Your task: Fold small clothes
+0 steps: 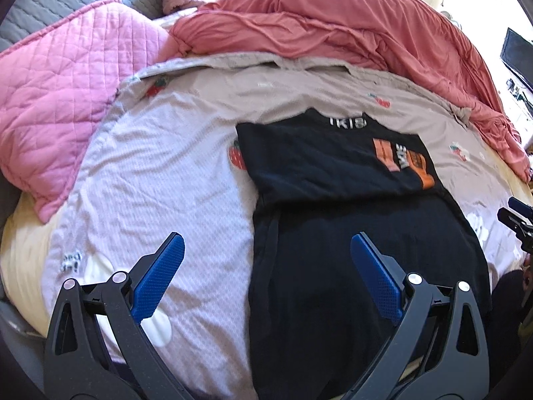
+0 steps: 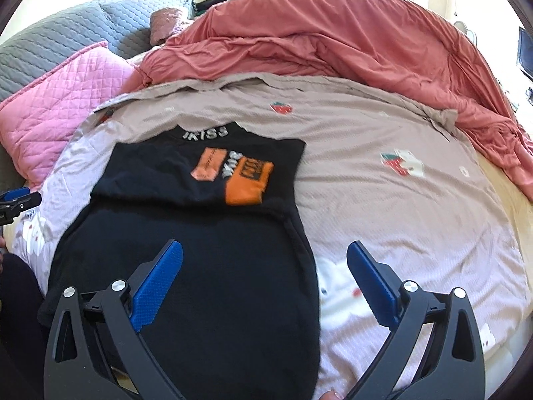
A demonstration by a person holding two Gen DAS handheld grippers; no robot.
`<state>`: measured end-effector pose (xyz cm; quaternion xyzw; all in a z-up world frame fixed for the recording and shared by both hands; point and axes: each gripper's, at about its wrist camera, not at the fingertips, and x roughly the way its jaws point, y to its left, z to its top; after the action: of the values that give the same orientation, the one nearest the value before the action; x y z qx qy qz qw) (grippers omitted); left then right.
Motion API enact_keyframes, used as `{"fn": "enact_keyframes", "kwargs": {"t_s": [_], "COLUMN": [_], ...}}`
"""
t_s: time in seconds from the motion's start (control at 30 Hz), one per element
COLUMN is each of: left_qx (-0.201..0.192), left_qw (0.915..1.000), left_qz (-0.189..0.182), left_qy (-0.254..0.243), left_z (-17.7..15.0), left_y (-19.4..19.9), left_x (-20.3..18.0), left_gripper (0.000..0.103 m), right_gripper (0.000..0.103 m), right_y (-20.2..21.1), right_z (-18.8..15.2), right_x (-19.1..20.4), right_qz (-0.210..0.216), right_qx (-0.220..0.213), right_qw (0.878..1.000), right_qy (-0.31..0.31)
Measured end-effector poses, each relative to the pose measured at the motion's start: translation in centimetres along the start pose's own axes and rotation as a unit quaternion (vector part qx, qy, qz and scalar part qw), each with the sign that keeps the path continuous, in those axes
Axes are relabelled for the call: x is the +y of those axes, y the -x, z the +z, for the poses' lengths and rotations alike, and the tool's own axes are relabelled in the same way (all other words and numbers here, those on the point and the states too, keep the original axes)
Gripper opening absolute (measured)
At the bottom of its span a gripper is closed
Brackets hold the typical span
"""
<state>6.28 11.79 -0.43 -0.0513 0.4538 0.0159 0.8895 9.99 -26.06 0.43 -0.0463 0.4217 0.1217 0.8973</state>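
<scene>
A small black shirt [image 1: 333, 173] with an orange print lies flat on the strawberry-print bed cover [image 1: 160, 180]. Its sides look folded in, making a long narrow strip that runs toward me. My left gripper [image 1: 266, 243] is open and empty, hovering over the shirt's near left edge. The shirt also shows in the right wrist view [image 2: 206, 266], where my right gripper [image 2: 265, 250] is open and empty over its near right edge. The right gripper's tip shows at the far right of the left wrist view [image 1: 516, 216]. The left gripper's tip shows at the far left of the right wrist view [image 2: 16, 200].
A rumpled coral blanket [image 1: 333, 23] is heaped along the far side of the bed. A pink quilted pillow [image 1: 60, 93] lies at the left, with a grey quilted headboard [image 2: 66, 33] behind it. A dark monitor [image 1: 518, 56] stands at the far right.
</scene>
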Motion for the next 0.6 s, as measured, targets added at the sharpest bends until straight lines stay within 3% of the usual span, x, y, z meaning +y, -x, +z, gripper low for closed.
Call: {"fn": "enact_keyframes", "kwargs": {"t_s": [0.17, 0.33, 0.6], "left_qx": [0.024, 0.064, 0.117], "left_qw": [0.9995, 0.9978, 0.9928], "left_qz": [0.011, -0.02, -0.022], "left_qy": [-0.016, -0.004, 0.01], "left_z": [-2.1, -4.0, -6.5], "left_y": [-0.3, -1.1, -2.2], "left_x": [-0.7, -0.8, -0.4], "left_gripper": [0.094, 0.094, 0.094], "right_gripper": [0.098, 0.098, 0.098], "right_y": [0.5, 0.1, -1.1], "right_z": [-2.3, -4.2, -5.7], "right_x": [-0.9, -1.6, -1.8], "right_qz": [-0.006, -0.023, -0.031], "right_qx": [0.026, 0.063, 0.114], "right_qw": [1.0, 0.998, 0.993], "right_qy": [-0.009, -0.012, -0.017]}}
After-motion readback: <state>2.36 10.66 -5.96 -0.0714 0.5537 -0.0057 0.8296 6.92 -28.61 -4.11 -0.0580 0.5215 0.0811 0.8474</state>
